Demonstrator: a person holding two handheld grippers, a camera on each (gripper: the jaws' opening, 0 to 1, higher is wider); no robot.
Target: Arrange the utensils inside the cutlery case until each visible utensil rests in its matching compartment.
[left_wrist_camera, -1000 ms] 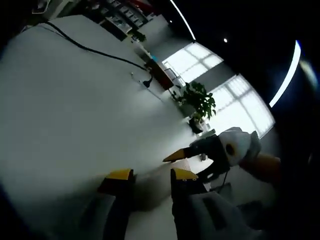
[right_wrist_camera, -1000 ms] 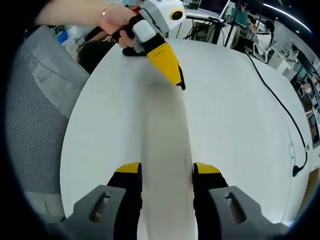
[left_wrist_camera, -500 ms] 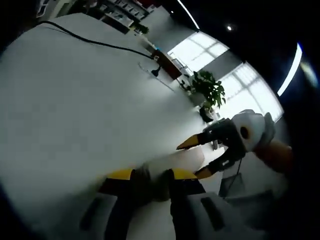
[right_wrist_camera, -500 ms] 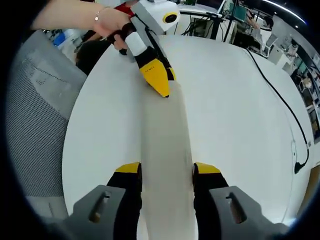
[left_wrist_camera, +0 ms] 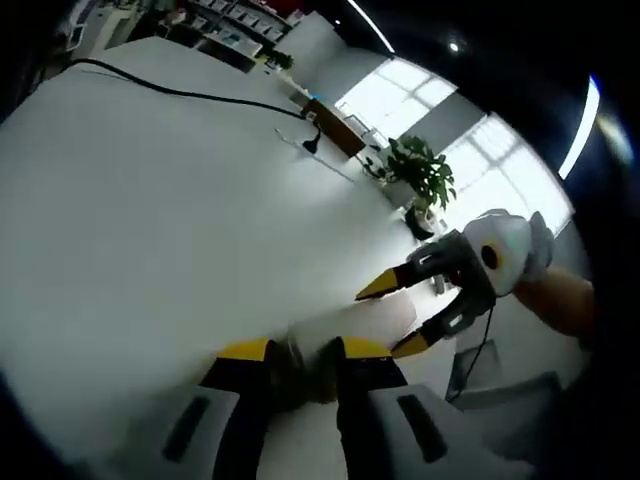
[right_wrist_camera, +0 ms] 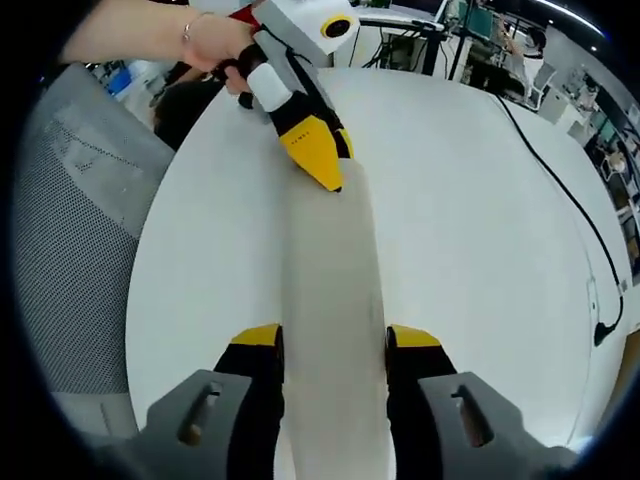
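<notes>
Both claws clamp closed case point(right_wrist_camera: 330, 300).

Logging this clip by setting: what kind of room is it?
Probably an office or lab: a large white table with a black cable, a potted green plant by big windows, cluttered workstations behind.

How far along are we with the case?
Early stage. The long pale closed cutlery case lies on the white table, its lid on. In hand: the right gripper clamps one end, the left gripper the far end. Left: opening it and sorting utensils, none visible yet.
</notes>
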